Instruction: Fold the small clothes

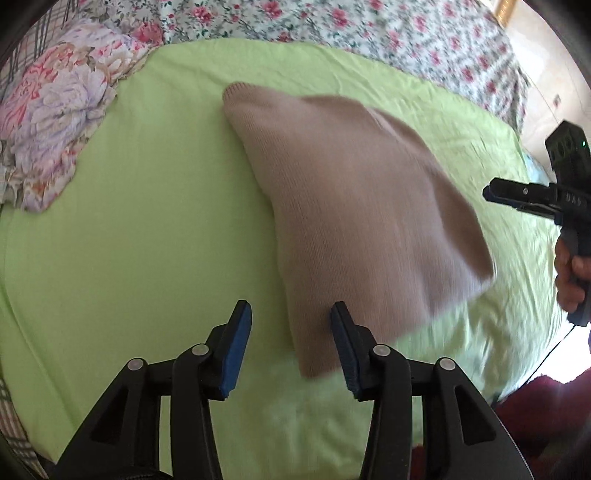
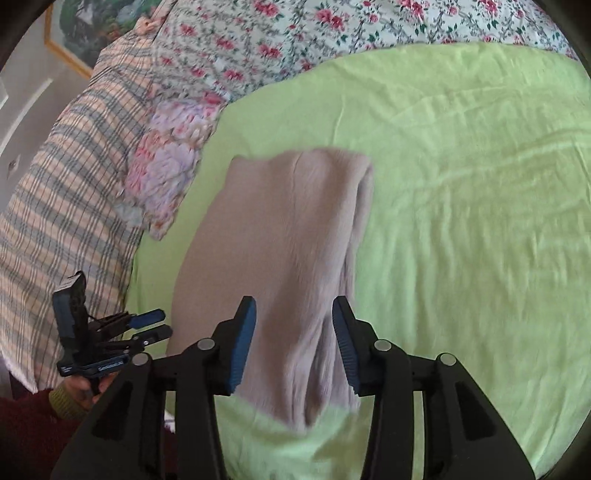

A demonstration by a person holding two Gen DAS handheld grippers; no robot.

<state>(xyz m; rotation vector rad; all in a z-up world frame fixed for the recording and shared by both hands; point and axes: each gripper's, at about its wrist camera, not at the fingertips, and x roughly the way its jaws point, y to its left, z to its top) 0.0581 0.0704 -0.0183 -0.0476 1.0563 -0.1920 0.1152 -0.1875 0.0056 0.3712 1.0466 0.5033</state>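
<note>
A folded beige knit garment lies on the light green sheet, blurred at its near end. My left gripper is open just short of the garment's near corner; its right finger overlaps the cloth's edge and the pads grip nothing. In the right wrist view the garment runs lengthwise away from me, with folded layers along its right side. My right gripper is open above the near end, and the cloth shows between the pads without being pinched. The left gripper shows at lower left, the right gripper at the right edge.
A pink and lilac floral pillow lies left of the garment. A small-flowered duvet covers the far side of the bed, and a plaid blanket lies at the left. A person's hand holds the right gripper's handle. The green sheet stretches wide to the right.
</note>
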